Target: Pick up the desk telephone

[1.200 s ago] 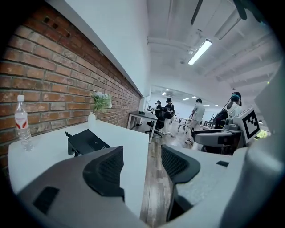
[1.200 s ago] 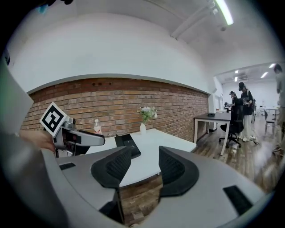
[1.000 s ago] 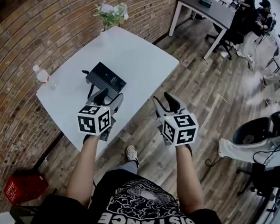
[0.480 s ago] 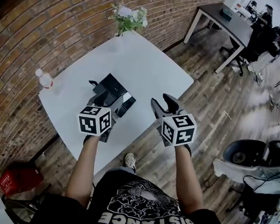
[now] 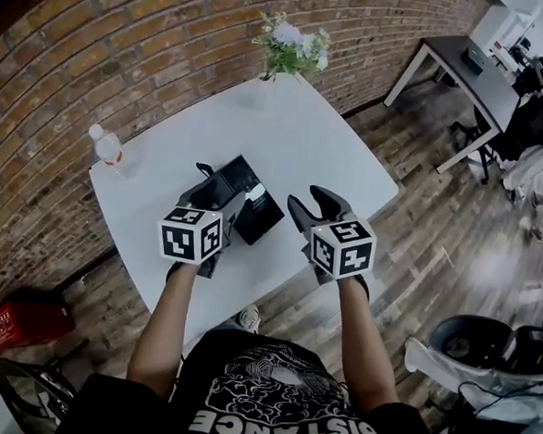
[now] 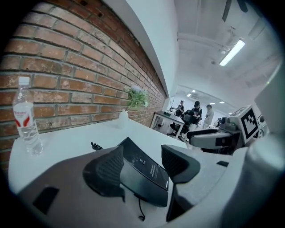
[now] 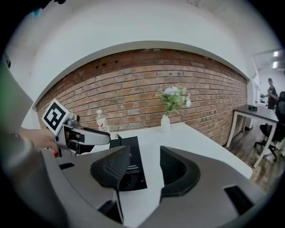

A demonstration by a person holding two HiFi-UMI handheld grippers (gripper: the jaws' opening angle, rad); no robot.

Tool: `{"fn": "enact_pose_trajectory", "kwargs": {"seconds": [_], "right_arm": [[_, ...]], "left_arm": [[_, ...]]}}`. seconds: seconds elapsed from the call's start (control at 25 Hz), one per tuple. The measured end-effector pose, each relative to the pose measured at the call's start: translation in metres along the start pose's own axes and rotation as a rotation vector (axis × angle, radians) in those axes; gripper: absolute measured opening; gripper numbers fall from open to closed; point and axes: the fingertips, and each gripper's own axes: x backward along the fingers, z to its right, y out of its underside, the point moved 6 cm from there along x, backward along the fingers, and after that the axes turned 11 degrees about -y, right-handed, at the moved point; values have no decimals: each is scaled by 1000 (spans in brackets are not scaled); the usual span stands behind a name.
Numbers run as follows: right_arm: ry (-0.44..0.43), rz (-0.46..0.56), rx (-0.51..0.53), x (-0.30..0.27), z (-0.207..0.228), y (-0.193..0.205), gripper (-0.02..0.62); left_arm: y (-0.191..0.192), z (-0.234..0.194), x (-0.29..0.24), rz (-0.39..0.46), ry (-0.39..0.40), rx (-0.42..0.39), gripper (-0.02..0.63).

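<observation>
The black desk telephone (image 5: 246,203) lies on the white table (image 5: 332,151), with a cord trailing off its far left end. My left gripper (image 5: 208,196) hovers at the phone's near left side, jaws open. In the left gripper view the phone (image 6: 144,171) lies just ahead, framed between the two pads, with no pad pressing on it. My right gripper (image 5: 311,205) is open, to the right of the phone, over bare tabletop. In the right gripper view the phone (image 7: 132,165) sits left of the gap, partly behind the left pad, and the left gripper (image 7: 87,136) shows beyond it.
A water bottle (image 5: 109,149) stands at the table's left corner by the brick wall. A vase of flowers (image 5: 288,46) stands at the far corner. A dark desk (image 5: 467,72) and seated people are far right, an office chair (image 5: 485,342) near right, a red crate (image 5: 23,319) on the floor left.
Both grippers have moved forward over the table to the phone. The right one was over the floor beyond the table's edge and is now above the tabletop.
</observation>
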Motion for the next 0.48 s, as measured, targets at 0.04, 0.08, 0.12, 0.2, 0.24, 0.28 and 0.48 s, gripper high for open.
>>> {"fn": "enact_pose_trajectory", "kwargs": {"seconds": [0.04,0.08,0.12,0.2,0.24,0.28,0.48], "right_arm": [[-19,-12,7,-7,-1,1,189],[-41,-23,14,-14,-2,1,190],[-63,-33,19,-20,-3,2,190],[-106,-49,18,-32,-3,4,193],[-128,-58,15,-37,-3,5,195],[-150,-71,14,-42,-2,6,199],[-260,-141,23,-65,4,18,204]], "left_arm": [[1,-4,0,-2,-9,8,250],[3,-8,0,-5,-18,17,250],[5,-12,0,-7,-28,28,250],[10,-20,-1,-15,-45,56,250],[14,-22,-2,-24,-52,72,250],[19,-24,-2,-35,-58,88,261],[44,-28,-6,-79,-95,184,267]]}}
